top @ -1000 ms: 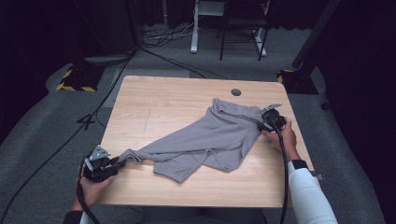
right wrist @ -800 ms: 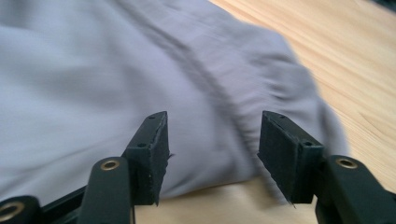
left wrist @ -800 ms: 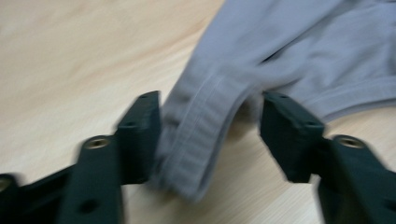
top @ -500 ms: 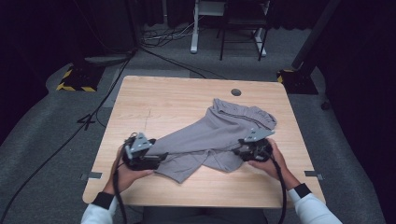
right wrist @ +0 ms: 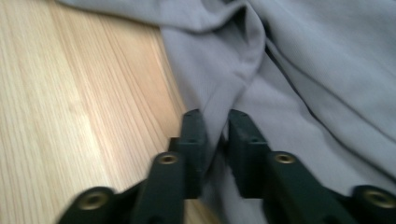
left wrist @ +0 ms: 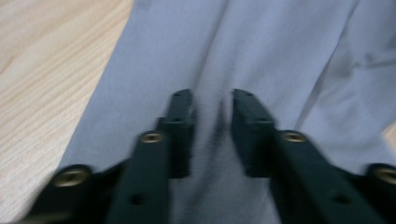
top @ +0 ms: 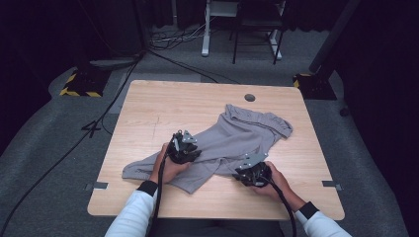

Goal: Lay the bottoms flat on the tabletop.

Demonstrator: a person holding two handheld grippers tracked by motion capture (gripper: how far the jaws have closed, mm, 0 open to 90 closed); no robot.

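Note:
A grey garment (top: 237, 136), crumpled and shaped like trousers, lies slantwise across the wooden table (top: 163, 103). My left gripper (top: 187, 150) rests on its middle part. In the left gripper view its jaws (left wrist: 213, 100) stand a little apart over the cloth (left wrist: 280, 56), with a dark crease between them. My right gripper (top: 249, 170) sits at the garment's near edge. In the right gripper view (right wrist: 215, 121) its jaws are nearly together, pinching a raised fold of the cloth (right wrist: 317, 70) right beside bare wood.
A round cable hole (top: 249, 97) sits near the table's far edge. Beyond the table are grey floor, cables, a yellow-and-black striped base (top: 79, 84) and white furniture legs (top: 205, 29). Bare wood lies left and far of the garment.
Both grippers left the garment's far ends and came inward. The left moved from the left leg end to the middle; the right moved from the waistband to the near edge.

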